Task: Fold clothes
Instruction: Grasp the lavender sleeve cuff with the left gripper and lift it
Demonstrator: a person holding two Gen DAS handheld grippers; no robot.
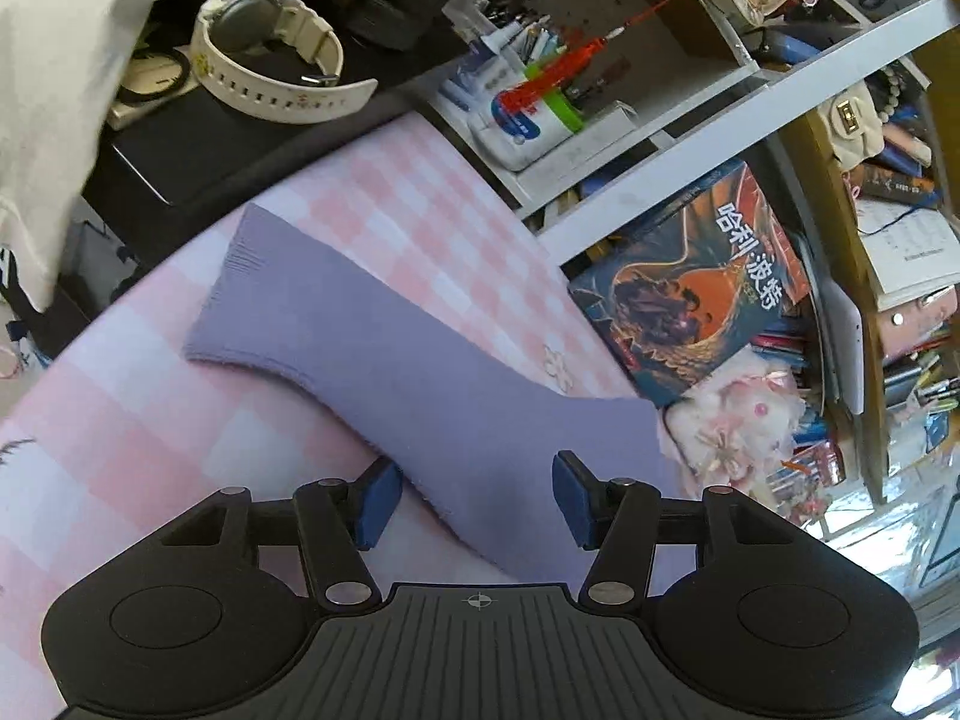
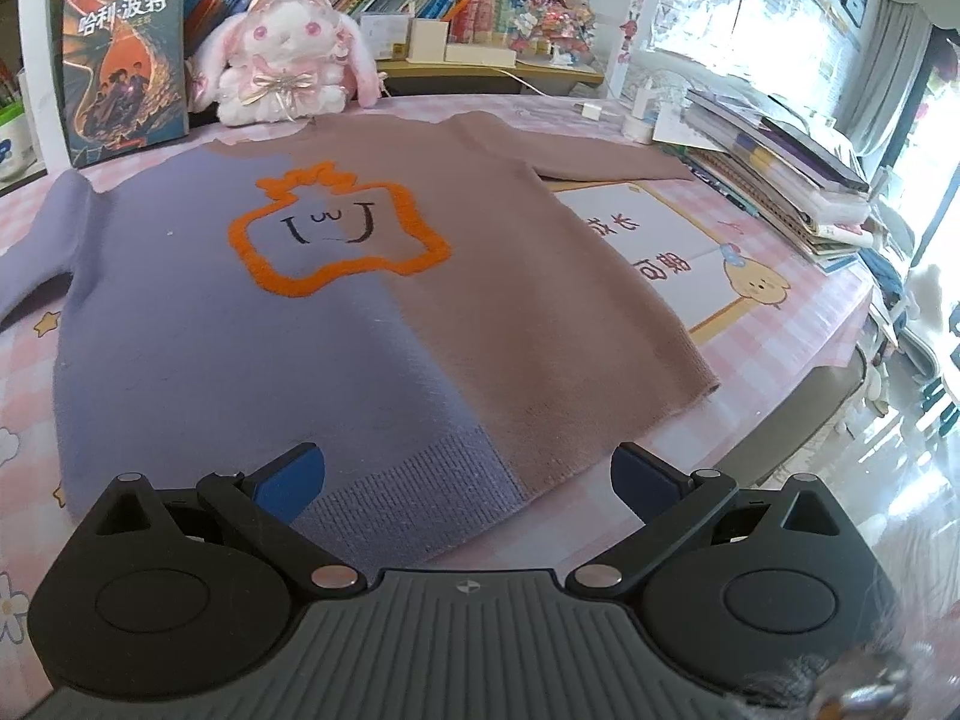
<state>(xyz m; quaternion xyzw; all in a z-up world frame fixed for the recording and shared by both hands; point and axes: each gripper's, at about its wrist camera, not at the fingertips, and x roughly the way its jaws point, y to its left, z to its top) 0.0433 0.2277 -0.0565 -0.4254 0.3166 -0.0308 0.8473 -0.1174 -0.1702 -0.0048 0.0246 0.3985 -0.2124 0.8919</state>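
A two-tone sweater (image 2: 180,348), purple on the left and brown on the right with an orange outline figure on the chest, lies flat and face up on the pink checked tablecloth (image 2: 798,324). My right gripper (image 2: 468,450) hovers open over the ribbed hem (image 2: 414,480) at the near edge, touching nothing. In the left wrist view the purple sleeve (image 1: 360,330) stretches out flat, its cuff (image 1: 234,300) at the far end. My left gripper (image 1: 474,465) stands open low over the sleeve near the shoulder, with the cloth between the blue pads (image 1: 378,498) but not pinched.
A plush rabbit (image 2: 282,60) and an upright book (image 2: 126,72) stand behind the collar. A white printed sheet (image 2: 678,252) lies under the brown sleeve, and stacked books (image 2: 780,168) sit at the right. A white watch (image 1: 264,54) rests beyond the tablecloth (image 1: 150,432). The table edge (image 2: 840,360) runs along the right.
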